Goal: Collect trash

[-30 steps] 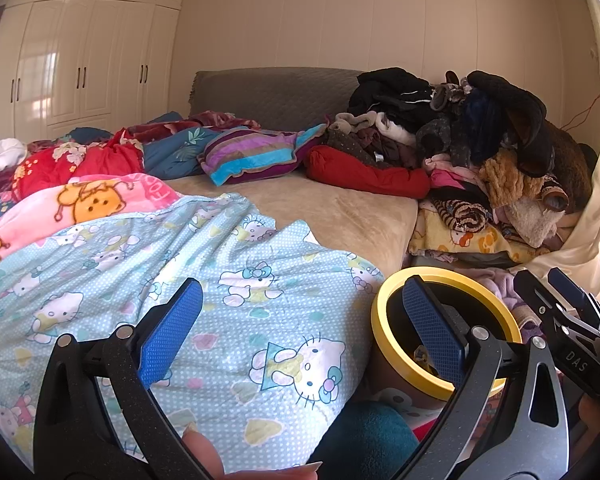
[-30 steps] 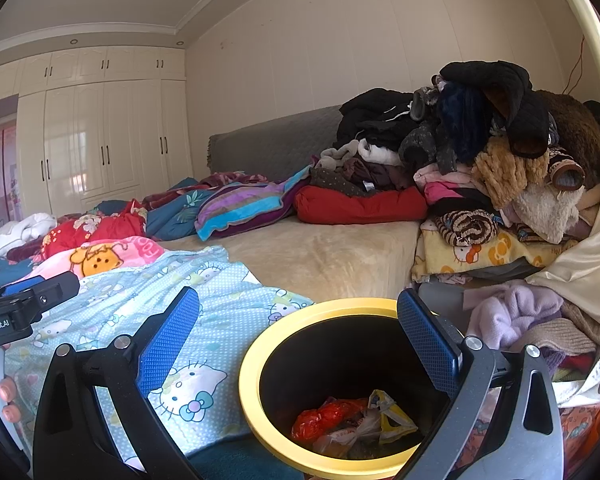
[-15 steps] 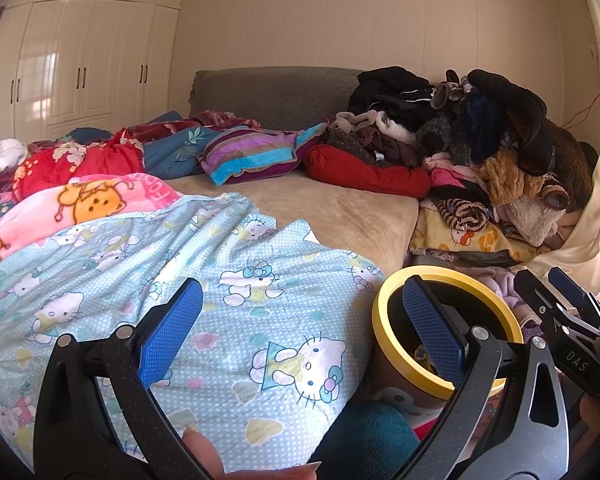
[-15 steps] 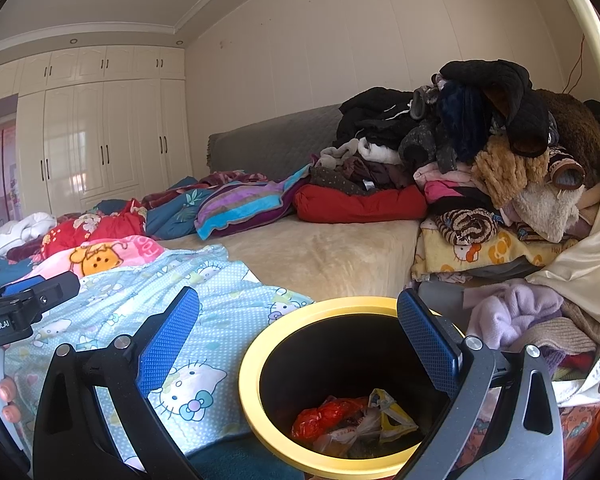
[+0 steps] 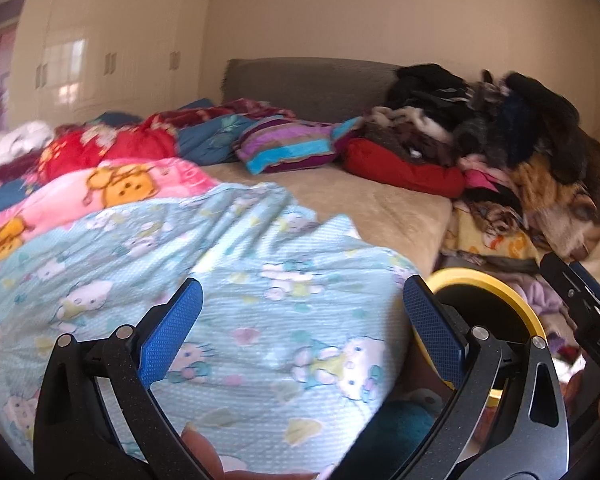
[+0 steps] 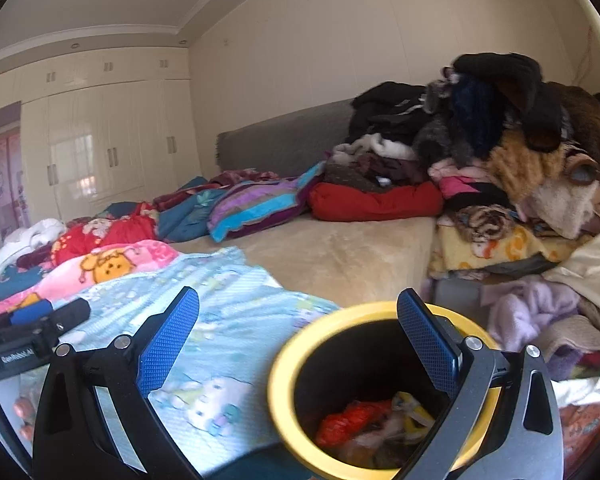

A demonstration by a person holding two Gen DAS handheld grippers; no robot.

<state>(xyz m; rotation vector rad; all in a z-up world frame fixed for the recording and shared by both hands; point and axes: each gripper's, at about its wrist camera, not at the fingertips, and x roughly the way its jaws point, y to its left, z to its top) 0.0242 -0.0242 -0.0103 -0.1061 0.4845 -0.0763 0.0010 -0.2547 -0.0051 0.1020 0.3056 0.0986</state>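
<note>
A yellow-rimmed black trash bin stands beside the bed, with red, white and yellow wrappers at its bottom. My right gripper is open and empty, just above the bin's left rim. My left gripper is open and empty over the light-blue Hello Kitty blanket; the bin's rim shows behind its right finger. The right gripper's body shows at the right edge of the left wrist view, and the left gripper's body at the left edge of the right wrist view.
The bed has a beige sheet, a pink blanket, a striped pillow and a red cushion. A tall pile of clothes fills the right side. White wardrobes stand at the back left.
Both views have shifted left and blurred; the bin now sits further right in each. Both grippers stay open and empty.
</note>
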